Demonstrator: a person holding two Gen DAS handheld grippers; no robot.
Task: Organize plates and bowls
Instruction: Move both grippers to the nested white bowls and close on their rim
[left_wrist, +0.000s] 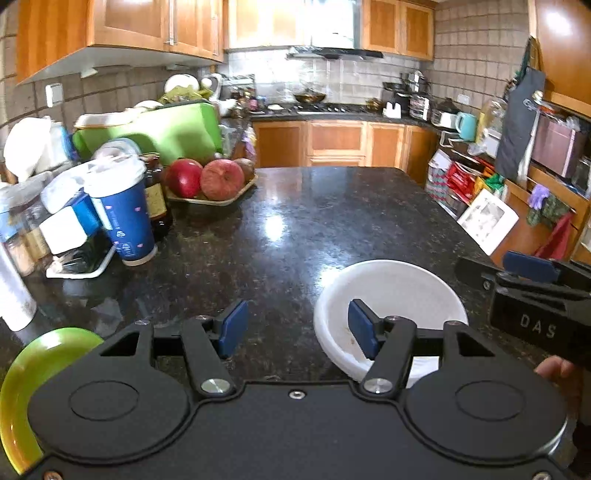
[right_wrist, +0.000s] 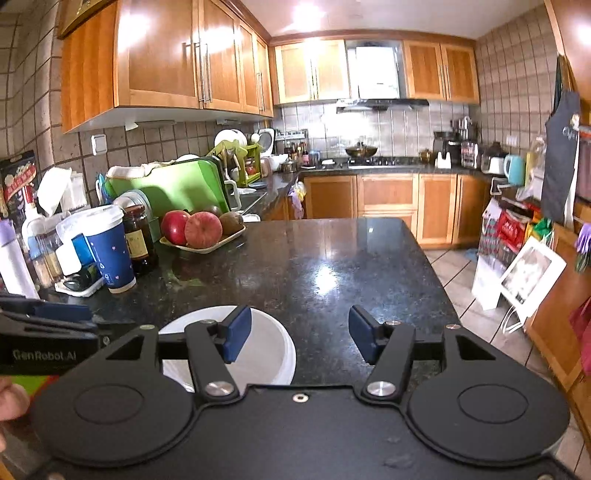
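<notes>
White bowl (left_wrist: 391, 291) resting on the dark speckled worktop (left_wrist: 295, 229) at the near right, green plate (left_wrist: 33, 373) lying at the near left edge, well apart from it. Left gripper (left_wrist: 295, 328) hovering between the two with fingers (left_wrist: 232, 326) spread and nothing between them; right gripper (right_wrist: 299, 334) likewise spread and empty, just right of the bowl. Farther left, blue paper cup (left_wrist: 123, 218) and tray of apples (left_wrist: 207, 181).

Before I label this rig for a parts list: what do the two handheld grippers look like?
Both are matte black with round housings, silver pivot screws and blue pads. The left gripper bears "GenRobot.AI" on its side, the right gripper white "DAS" lettering. No cables or sleeves show.
</notes>
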